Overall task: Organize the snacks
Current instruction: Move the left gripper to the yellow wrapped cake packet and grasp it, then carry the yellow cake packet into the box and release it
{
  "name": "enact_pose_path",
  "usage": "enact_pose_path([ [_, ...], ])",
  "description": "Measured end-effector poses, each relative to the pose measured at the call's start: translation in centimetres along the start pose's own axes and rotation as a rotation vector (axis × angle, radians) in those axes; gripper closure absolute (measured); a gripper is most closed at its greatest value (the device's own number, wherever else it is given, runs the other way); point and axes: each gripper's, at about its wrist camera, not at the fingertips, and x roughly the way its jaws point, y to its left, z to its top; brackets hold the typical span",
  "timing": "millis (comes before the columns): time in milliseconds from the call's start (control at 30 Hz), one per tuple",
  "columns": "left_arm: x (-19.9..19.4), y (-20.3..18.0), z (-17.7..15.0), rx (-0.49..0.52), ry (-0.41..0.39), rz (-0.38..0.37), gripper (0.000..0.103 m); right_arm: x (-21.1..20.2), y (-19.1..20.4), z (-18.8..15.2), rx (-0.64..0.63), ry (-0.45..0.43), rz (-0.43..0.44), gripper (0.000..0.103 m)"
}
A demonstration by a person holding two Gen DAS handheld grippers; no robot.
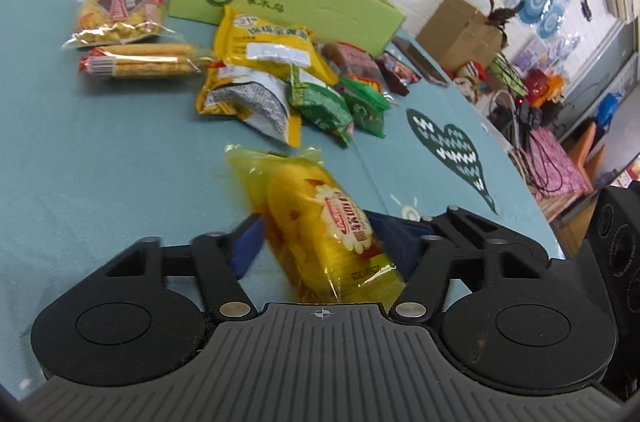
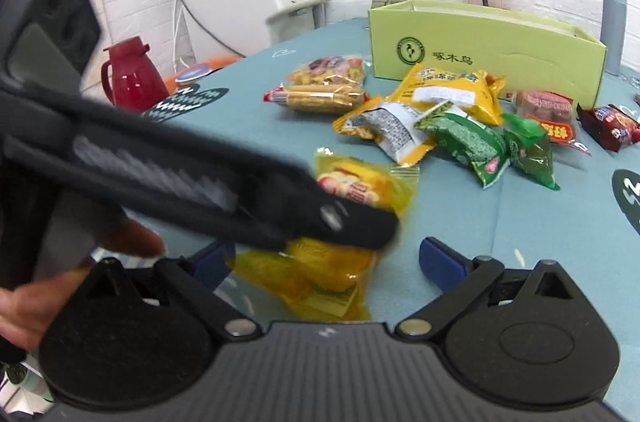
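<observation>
Left tongs (image 1: 320, 242) clamp a yellow snack packet (image 1: 320, 222); right tongs (image 2: 320, 262) gape apart.

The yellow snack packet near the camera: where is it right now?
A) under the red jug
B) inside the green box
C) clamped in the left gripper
C: the left gripper is closed on the yellow snack packet, which is tilted above the teal tablecloth.
</observation>
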Motion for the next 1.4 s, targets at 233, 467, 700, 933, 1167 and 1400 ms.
enact_pose_path([
  [233,-1.7,-1.6,3.8,0.042,-0.082,-0.035,0.078,-0.9,-1.0,4.4,-0.039,-0.079,-0.009,0.025],
  [467,-0.5,-1.3,16.0,0.119,-0.208,-0.011,0.077,3.4,-4.5,15.1,-0.177,-0.175,-0.083,0.024],
  [700,6.9,1.1,26.7,0.138,-0.18,0.042,0.078,11.3,-11.8,23.0,-0.143,-0.119,-0.098,0.024],
  [933,13.4,3.2,28.4,0.132,-0.126,0.1,0.057,16.2,-16.4,22.7,-0.059,-0.031,-0.085,0.014],
  [1167,6.5,0.7,26.2,0.166,-0.266,0.067,0.042,8.0,-15.3,21.7,-0.037,-0.188,-0.092,0.01],
  [1400,0.5,-2.2,19.7,0.19,-0.311,0.013,0.034,0.5,-10.8,16.1,-0.043,-0.23,-0.072,0.01],
])
